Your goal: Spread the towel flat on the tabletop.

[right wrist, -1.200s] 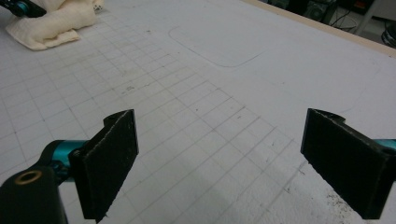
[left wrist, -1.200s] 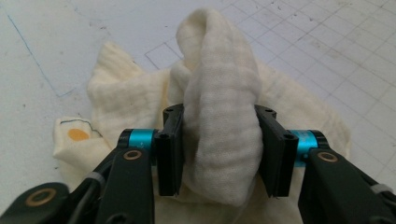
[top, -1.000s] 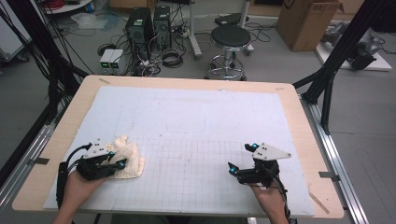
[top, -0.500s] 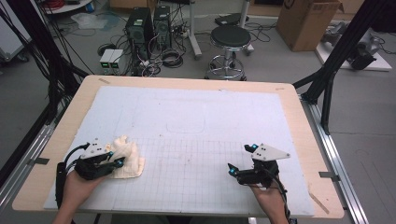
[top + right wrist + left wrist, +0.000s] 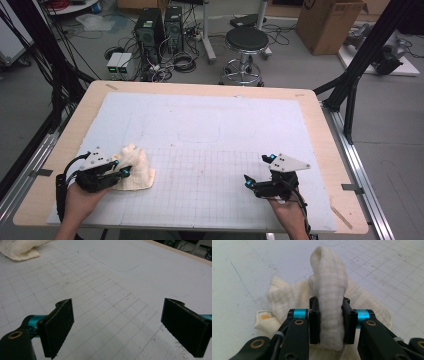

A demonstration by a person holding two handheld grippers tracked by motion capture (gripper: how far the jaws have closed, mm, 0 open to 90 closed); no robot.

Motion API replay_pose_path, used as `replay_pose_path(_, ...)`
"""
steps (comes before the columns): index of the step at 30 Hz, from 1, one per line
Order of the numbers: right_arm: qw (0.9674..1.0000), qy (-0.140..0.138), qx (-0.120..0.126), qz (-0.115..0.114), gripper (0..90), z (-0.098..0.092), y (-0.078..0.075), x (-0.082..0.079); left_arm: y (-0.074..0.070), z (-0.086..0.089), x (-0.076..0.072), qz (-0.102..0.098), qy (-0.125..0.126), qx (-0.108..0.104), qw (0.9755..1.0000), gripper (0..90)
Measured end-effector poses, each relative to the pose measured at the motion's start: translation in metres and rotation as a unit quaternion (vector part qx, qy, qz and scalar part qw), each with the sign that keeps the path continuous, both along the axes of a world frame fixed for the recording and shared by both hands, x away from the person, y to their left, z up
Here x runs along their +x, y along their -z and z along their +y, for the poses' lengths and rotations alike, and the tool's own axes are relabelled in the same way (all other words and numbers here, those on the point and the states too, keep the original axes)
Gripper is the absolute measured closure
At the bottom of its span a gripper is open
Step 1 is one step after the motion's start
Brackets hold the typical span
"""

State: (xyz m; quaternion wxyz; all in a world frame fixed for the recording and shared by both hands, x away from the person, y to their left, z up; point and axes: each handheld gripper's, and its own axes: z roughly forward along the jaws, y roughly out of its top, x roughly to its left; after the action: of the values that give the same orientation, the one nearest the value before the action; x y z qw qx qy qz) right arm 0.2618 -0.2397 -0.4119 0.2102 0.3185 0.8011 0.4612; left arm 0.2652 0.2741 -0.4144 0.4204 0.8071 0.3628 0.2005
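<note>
A crumpled cream cloth (image 5: pixel 136 169) lies on the white gridded mat (image 5: pixel 210 120) at the near left. My left gripper (image 5: pixel 122 170) is shut on a raised fold of it. In the left gripper view the fold (image 5: pixel 329 280) stands upright between the two black pads (image 5: pixel 314 322), which press it from both sides; the jaws have just been closing on it. At the near right my right gripper (image 5: pixel 256 170) stands open just above the mat, nothing between its fingers. The right gripper view (image 5: pixel 122 325) shows bare grid between the jaws and the cloth (image 5: pixel 20 248) far off.
The mat covers a wooden table (image 5: pixel 325 130) with black frame posts at its sides. A rounded rectangle outline (image 5: pixel 200 134) is drawn mid-mat. Beyond the far edge stand a stool (image 5: pixel 247 42), computer towers (image 5: pixel 160 25) and a cardboard box (image 5: pixel 327 22).
The left gripper's jaws have drawn in on the cloth's fold, bunching it slightly. The right hand and its gripper have kept still.
</note>
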Motion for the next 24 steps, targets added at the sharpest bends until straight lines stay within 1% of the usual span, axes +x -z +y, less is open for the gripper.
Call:
replay_pose_path(5, 1.0, 0.001, -0.002, 0.0, 10.6, 0.0, 0.0, 0.0, -0.008, -0.006, -0.002, -0.011, 0.014, 0.0, 0.9998, 72.9)
replay_pose_path(11, 1.0, 0.008, 0.003, -0.001, 10.6, -0.001, 0.0, 0.001, -0.021, -0.017, -0.002, -0.021, 0.034, -0.01, 0.9992, 73.1)
replay_pose_path(13, 0.9999, 0.012, 0.008, 0.0, 10.5, -0.002, -0.001, 0.002, -0.025, -0.021, -0.001, -0.022, 0.038, -0.01, 0.999, 73.1)
replay_pose_path(14, 0.9999, 0.012, 0.008, 0.0, 10.6, -0.003, -0.001, 0.002, -0.027, -0.024, 0.0, -0.021, 0.045, -0.016, 0.9986, 73.2)
replay_pose_path(16, 0.9998, 0.016, 0.011, -0.001, 10.6, -0.004, -0.001, 0.003, -0.032, -0.03, 0.0, -0.026, 0.05, -0.018, 0.9982, 73.3)
replay_pose_path(20, 0.9997, 0.018, 0.015, -0.002, 10.6, -0.006, -0.001, 0.003, -0.043, -0.045, 0.003, -0.035, 0.07, -0.023, 0.9967, 73.4)
replay_pose_path(23, 0.9997, 0.019, 0.016, -0.004, 10.6, -0.006, -0.002, 0.003, -0.05, -0.059, 0.006, -0.038, 0.084, -0.026, 0.9954, 73.3)
replay_pose_path(24, 0.9997, 0.02, 0.018, -0.003, 10.6, -0.006, -0.002, 0.003, -0.053, -0.066, 0.007, -0.041, 0.091, -0.028, 0.9946, 73.4)
